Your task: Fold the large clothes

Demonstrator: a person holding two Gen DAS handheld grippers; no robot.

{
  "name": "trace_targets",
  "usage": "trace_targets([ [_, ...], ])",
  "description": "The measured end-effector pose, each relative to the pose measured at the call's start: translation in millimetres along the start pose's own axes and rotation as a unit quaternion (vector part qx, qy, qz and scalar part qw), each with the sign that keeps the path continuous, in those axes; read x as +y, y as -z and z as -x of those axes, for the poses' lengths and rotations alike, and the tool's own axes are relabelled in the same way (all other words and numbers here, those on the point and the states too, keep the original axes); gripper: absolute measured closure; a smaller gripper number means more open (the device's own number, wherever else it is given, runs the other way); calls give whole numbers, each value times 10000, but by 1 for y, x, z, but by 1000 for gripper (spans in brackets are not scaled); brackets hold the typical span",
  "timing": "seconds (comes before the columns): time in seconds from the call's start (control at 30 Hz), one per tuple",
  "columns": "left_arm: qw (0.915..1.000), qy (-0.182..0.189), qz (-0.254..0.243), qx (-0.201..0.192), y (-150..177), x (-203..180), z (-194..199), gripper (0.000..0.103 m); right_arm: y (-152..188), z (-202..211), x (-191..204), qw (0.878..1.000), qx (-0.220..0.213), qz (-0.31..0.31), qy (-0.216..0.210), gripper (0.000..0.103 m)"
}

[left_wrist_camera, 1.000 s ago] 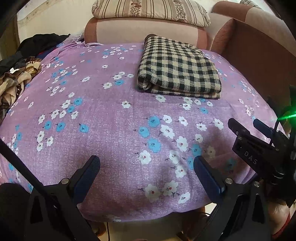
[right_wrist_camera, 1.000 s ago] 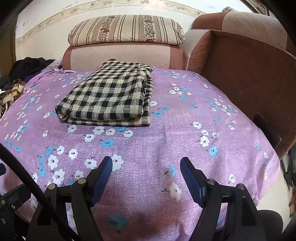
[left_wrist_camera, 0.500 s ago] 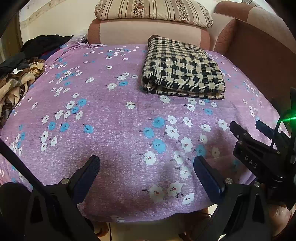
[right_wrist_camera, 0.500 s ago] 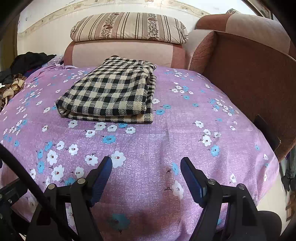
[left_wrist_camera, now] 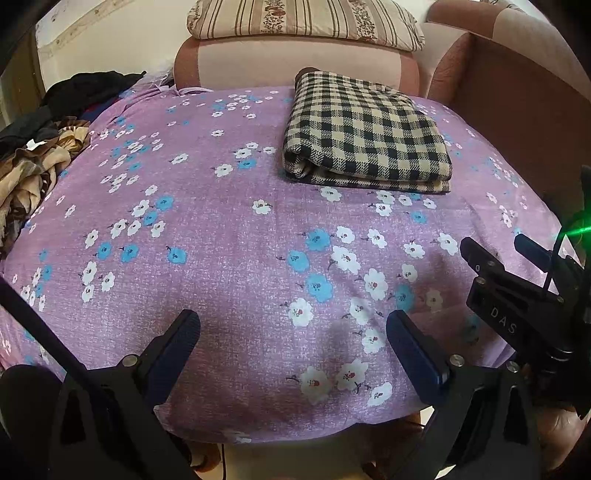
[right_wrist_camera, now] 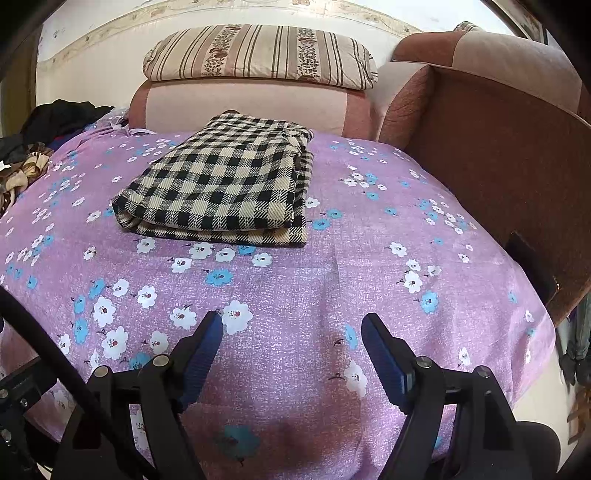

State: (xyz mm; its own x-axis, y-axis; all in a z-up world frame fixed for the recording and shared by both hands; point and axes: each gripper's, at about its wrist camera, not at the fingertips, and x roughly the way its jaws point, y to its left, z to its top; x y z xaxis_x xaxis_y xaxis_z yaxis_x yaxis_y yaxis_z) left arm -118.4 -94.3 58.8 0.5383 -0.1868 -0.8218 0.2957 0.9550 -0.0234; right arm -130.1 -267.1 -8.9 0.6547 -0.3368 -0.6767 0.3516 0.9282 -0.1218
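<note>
A folded black-and-beige checked garment [left_wrist_camera: 365, 136] [right_wrist_camera: 225, 188] lies flat on the purple flowered sheet [left_wrist_camera: 229, 236] [right_wrist_camera: 332, 258], toward the far side. My left gripper [left_wrist_camera: 293, 332] hovers open over the near edge of the sheet, nothing between its blue pads. My right gripper [right_wrist_camera: 291, 336] is open too, over the near part of the sheet, well short of the garment. In the left wrist view the body of the right gripper [left_wrist_camera: 517, 295] shows at the right edge.
A heap of dark and brown clothes [left_wrist_camera: 40, 147] [right_wrist_camera: 33, 147] lies at the far left. A striped pillow [left_wrist_camera: 303, 18] [right_wrist_camera: 258, 55] rests on the pink sofa back [right_wrist_camera: 247, 107]. A brown armrest [right_wrist_camera: 498, 155] borders the right side. Floor shows below the sheet's front edge [left_wrist_camera: 295, 454].
Both views have shifted slightly, so the checked garment sits a little lower and nearer in frame. Both grippers stay open.
</note>
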Motion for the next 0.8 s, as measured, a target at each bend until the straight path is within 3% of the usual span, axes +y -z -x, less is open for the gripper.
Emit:
trace_targets([
  [0.43, 9992, -150, -158, 321, 4, -3, -12, 3, 1, -5, 0, 9999, 102, 42, 13, 20],
  [0.8, 9991, -169, -184, 335, 4, -4, -12, 3, 1, -5, 1, 9999, 84, 60, 43, 20],
])
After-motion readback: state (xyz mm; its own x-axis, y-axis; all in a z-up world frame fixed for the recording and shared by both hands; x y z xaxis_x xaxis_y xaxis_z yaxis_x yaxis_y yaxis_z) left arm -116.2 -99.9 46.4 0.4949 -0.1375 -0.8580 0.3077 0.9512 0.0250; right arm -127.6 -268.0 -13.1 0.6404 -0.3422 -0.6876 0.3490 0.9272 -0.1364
